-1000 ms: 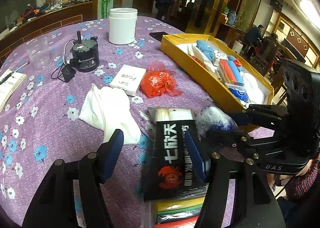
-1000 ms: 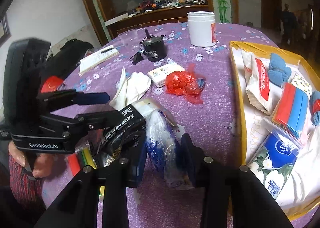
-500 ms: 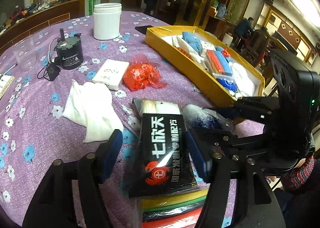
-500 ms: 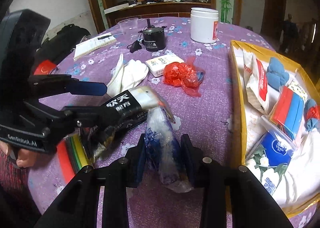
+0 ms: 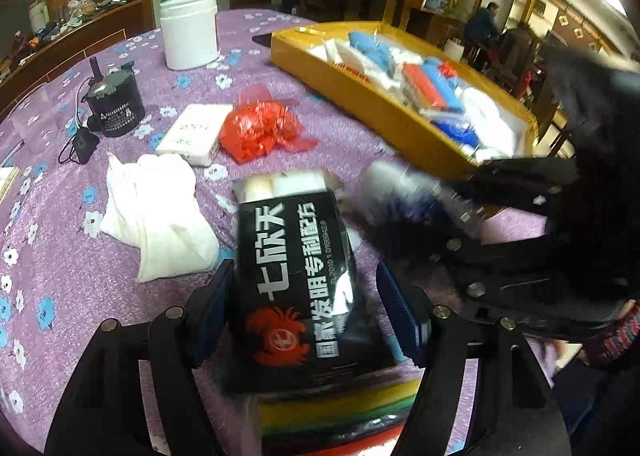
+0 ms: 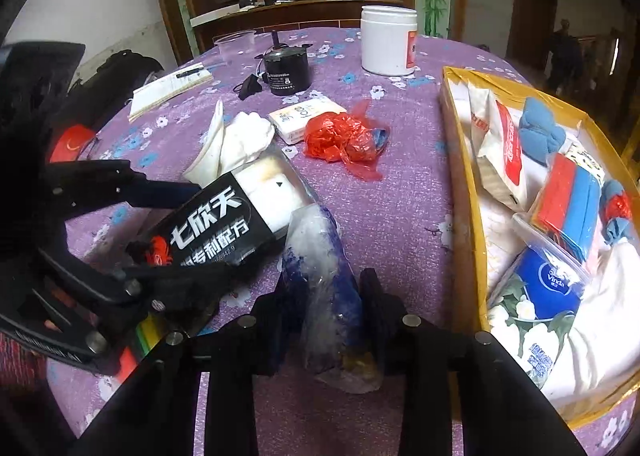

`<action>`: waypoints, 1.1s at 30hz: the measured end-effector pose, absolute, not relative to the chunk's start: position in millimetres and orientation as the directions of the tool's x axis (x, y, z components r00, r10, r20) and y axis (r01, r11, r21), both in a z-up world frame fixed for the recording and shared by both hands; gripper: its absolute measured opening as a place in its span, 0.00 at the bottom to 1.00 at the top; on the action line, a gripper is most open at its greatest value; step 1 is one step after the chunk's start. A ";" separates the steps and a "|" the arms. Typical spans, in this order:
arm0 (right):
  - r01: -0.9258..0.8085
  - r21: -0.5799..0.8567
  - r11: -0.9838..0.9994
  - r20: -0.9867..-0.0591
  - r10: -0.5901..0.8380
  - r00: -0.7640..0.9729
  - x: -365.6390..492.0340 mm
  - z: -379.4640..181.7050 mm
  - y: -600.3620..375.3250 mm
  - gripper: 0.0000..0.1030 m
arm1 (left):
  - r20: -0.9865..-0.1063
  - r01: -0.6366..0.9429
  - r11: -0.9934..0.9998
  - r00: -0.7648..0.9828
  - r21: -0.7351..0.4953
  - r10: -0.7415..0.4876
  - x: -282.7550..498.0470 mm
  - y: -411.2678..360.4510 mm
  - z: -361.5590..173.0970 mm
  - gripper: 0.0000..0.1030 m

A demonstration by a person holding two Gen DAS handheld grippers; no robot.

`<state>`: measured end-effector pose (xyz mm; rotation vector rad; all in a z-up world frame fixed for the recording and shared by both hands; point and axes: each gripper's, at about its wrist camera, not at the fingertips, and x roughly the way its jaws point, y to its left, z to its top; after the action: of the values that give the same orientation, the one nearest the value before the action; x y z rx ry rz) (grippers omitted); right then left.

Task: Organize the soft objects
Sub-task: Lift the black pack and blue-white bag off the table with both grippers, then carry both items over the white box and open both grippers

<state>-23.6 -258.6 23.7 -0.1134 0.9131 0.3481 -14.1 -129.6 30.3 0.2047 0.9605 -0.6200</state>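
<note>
1. A big table with a purple flowered cloth [image 6: 400, 215] lies under both grippers.
2. A long yellow box [image 6: 460, 215] sits to the right of the right gripper. It holds soft things: a blue tissue pack [image 6: 548, 288], a red and blue pack [image 6: 568, 203], blue cloths and white cloth.
3. A black packet with white letters [image 5: 296, 280] lies on the table between the fingers of the left gripper [image 5: 304, 316]. It rests on a stack of colored sheets [image 5: 332, 412]. The fingers are spread on each side of it. The left pad is right at its edge and the right pad has a small gap, so it is not squeezed.
4. A clear bag with blue and white stuff inside [image 6: 324, 288] is pinched by the right gripper [image 6: 326, 316]. Its fingers are closing on the bag and press both sides. The bag lies on the cloth, just right of the black packet.
5. A white cloth [image 5: 160, 207] lies ahead and to the left of the left gripper.
6. A white jar [image 6: 388, 39] stands far ahead of the right gripper.
7. A crumpled red bag [image 6: 340, 139] lies ahead of the right gripper.
8. A small black motor [image 6: 286, 71] stands far ahead, left of the jar.
9. A little white box [image 6: 304, 119] lies just left of the red bag.
</note>
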 end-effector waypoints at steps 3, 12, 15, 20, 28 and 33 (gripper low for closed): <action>-0.334 0.021 0.942 -0.770 0.228 0.596 -27.2 28.2 -257.3 0.32 | -0.809 0.579 0.812 0.440 -0.077 -0.390 -17.4 -133.2 29.0 0.59; -0.332 0.040 0.942 -0.709 0.261 0.655 -32.4 40.2 -261.1 0.32 | -0.704 0.536 0.837 0.553 -0.110 -0.447 -19.3 -113.1 52.8 0.53; -0.319 0.051 0.946 -0.674 0.269 0.688 -33.6 49.4 -264.7 0.32 | -0.640 0.498 0.861 0.631 -0.098 -0.438 -21.6 -103.4 61.8 0.53; -0.295 0.097 0.950 -0.650 0.285 0.704 -27.8 59.1 -272.6 0.32 | -0.584 0.409 0.903 0.703 -0.134 -0.405 -15.6 -82.7 67.1 0.53; -0.298 0.112 0.948 -0.659 0.295 0.691 -21.8 58.8 -265.7 0.33 | -0.539 0.406 0.909 0.746 -0.097 -0.391 -21.4 -82.0 77.6 0.53; -0.292 0.134 0.947 -0.661 0.305 0.686 -21.6 56.5 -265.6 0.32 | -0.557 0.388 0.913 0.733 -0.128 -0.390 -16.9 -77.9 78.3 0.53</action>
<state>-21.6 -265.6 56.5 0.0187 0.7433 0.3340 -16.9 -77.9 78.3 -0.0031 0.6135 -0.4282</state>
